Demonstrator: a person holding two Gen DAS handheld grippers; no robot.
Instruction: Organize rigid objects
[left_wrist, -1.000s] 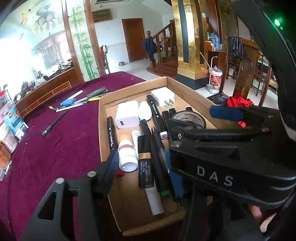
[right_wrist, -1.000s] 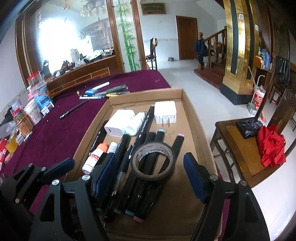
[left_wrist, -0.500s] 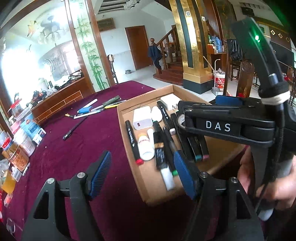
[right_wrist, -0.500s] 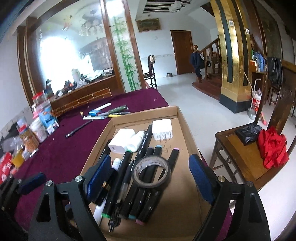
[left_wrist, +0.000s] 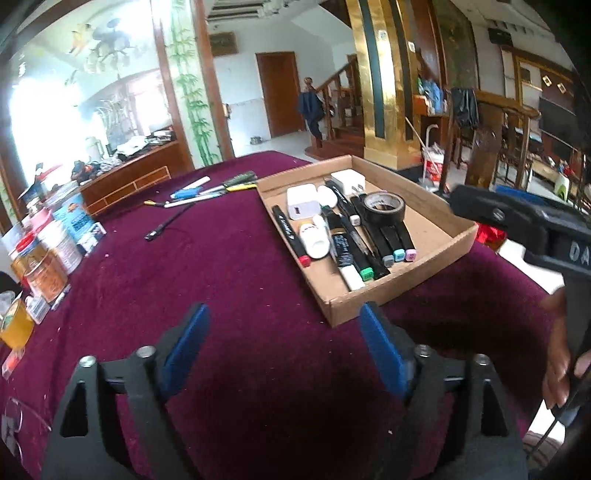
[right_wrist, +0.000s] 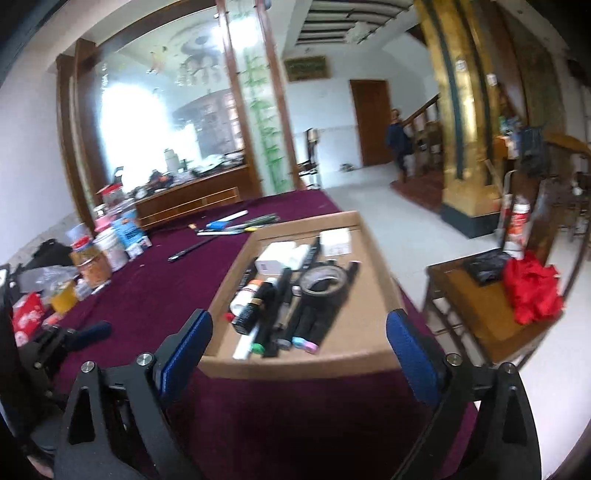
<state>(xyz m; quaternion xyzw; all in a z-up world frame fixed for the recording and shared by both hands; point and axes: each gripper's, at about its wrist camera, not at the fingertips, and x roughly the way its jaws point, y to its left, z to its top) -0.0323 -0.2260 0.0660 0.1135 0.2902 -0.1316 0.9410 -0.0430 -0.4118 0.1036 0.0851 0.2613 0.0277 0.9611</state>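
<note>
Markers (left_wrist: 373, 236) and tape roll (left_wrist: 384, 207) lie in the box (left_wrist: 439, 254) on the table (left_wrist: 207, 280).

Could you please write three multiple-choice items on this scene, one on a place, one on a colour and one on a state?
1. Where does the roll of black tape lie?
A. on the markers in the cardboard tray
B. on the bare cloth
C. on the wooden chair

2. What colour is the tablecloth?
A. green
B. dark red-purple
C. white

3. How do the jaws of the left tool stand?
A. shut on a marker
B. shut on nothing
C. open and empty

Answers:
1 A: the roll rests across the black markers inside the tray.
2 B: the cloth around the tray is maroon.
3 C: its blue pads stand wide apart over bare cloth.
</note>
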